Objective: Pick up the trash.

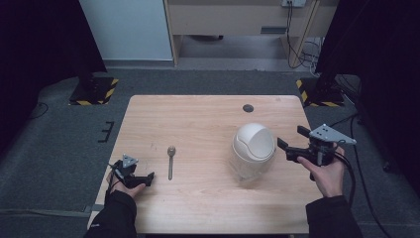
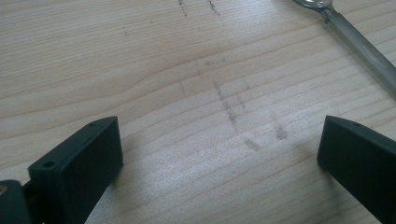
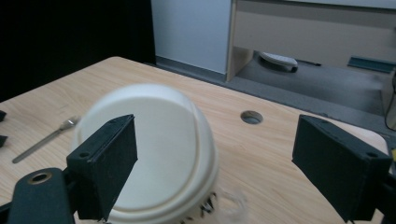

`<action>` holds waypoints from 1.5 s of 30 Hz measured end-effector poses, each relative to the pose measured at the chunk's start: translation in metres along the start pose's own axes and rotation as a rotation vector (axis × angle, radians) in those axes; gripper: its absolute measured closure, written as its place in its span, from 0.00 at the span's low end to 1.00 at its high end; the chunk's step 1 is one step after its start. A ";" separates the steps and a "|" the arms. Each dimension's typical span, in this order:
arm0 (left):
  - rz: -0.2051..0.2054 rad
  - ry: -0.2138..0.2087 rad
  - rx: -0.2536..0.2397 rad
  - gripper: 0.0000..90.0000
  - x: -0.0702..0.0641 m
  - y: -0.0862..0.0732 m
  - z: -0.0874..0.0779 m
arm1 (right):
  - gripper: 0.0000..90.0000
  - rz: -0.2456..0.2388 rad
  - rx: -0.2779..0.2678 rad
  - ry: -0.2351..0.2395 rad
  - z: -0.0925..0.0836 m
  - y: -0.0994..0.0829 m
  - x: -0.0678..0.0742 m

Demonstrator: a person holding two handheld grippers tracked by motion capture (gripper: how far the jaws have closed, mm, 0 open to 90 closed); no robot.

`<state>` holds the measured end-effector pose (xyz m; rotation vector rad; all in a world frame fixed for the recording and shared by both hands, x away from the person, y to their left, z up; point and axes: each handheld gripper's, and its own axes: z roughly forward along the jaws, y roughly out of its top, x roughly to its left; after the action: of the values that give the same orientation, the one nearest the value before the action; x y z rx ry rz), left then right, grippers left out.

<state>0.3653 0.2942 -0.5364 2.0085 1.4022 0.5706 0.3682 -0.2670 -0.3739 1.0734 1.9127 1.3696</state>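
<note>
Just left of the gaping right gripper (image 1: 292,146) — the cup (image 1: 253,150); left gripper (image 1: 143,179) gapes too.

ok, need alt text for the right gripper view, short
A white domed lid on a clear container sits close ahead, between the open jaws of the right claw, not gripped. It stands on a light wooden table with a round cable hole; a metal spoon lies at far left.

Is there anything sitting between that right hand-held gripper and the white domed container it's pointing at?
Nothing visible. The right hand-held gripper has its jaws open, just beside the white domed container, with only bare table between them. The spoon lies well off to the other side.
</note>
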 end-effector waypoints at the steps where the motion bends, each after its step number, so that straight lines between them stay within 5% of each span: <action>1: 0.000 0.000 0.000 0.00 0.000 0.000 0.000 | 0.16 0.000 0.000 0.000 0.000 0.000 0.000; 8: -0.004 0.003 0.001 0.00 -0.001 0.000 0.000 | 0.16 -0.032 0.009 0.073 0.017 0.010 0.028; 18: -0.005 0.004 0.001 0.00 -0.001 0.000 0.000 | 0.18 -0.029 0.063 0.137 0.046 -0.012 0.054; 27: -0.005 0.004 0.002 0.00 -0.001 0.000 0.000 | 0.17 -0.009 0.108 0.124 0.057 -0.033 0.056; 34: -0.002 0.000 0.001 0.00 -0.002 0.000 0.000 | 0.18 -0.011 0.173 0.162 0.066 -0.044 0.064; 45: 0.007 -0.011 0.000 0.00 -0.003 0.001 0.001 | 0.20 0.021 0.139 0.186 0.070 -0.045 0.066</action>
<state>0.3651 0.2913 -0.5364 2.0147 1.3892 0.5623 0.3755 -0.1827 -0.4379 1.0660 2.1639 1.4076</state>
